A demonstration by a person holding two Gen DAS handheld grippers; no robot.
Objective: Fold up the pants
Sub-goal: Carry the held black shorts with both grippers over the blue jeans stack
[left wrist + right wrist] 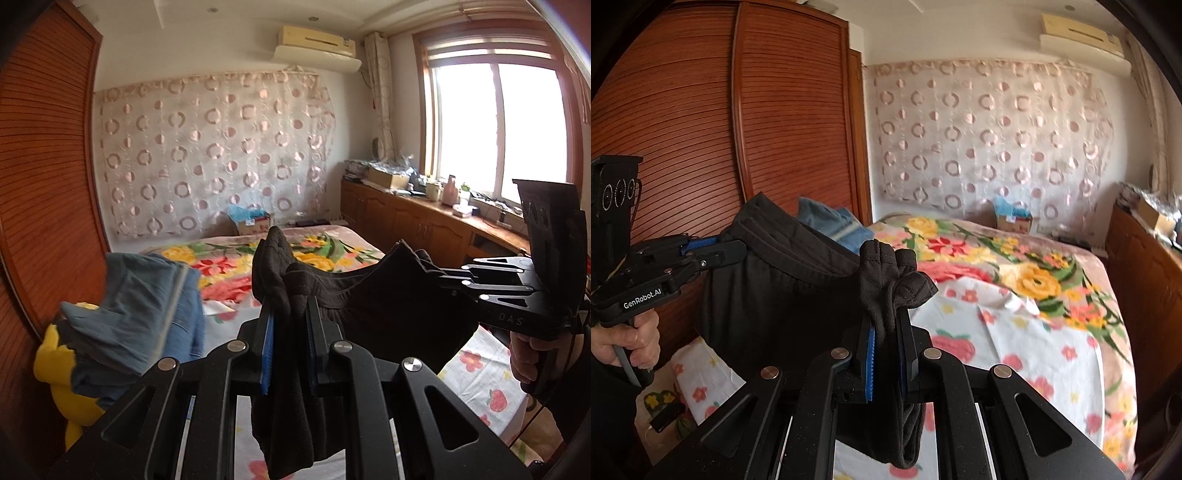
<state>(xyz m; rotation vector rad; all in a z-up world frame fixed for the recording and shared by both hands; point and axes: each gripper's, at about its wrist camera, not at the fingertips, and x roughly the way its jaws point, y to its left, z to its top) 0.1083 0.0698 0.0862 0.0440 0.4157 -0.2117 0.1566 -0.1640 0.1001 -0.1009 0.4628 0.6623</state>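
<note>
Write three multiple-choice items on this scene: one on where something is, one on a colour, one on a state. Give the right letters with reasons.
1. Where is the pile of blue clothes?
A. on the window counter
B. at the wardrobe side of the bed, beyond the left gripper
C. under the air conditioner

2. What colour are the pants held up between the grippers?
A. dark brown, near black
B. yellow
C. white with flowers

3. How are the pants held?
A. lying flat on the bed
B. pinched by one gripper only
C. pinched by both grippers, stretched between them above the bed

Answers:
1 B: the right wrist view shows the blue fabric by the wooden wardrobe, past the left gripper.
2 A: the cloth is dark in both views.
3 C: the left gripper and the right gripper each clamp a bunch of waistband, with the bed below.
</note>
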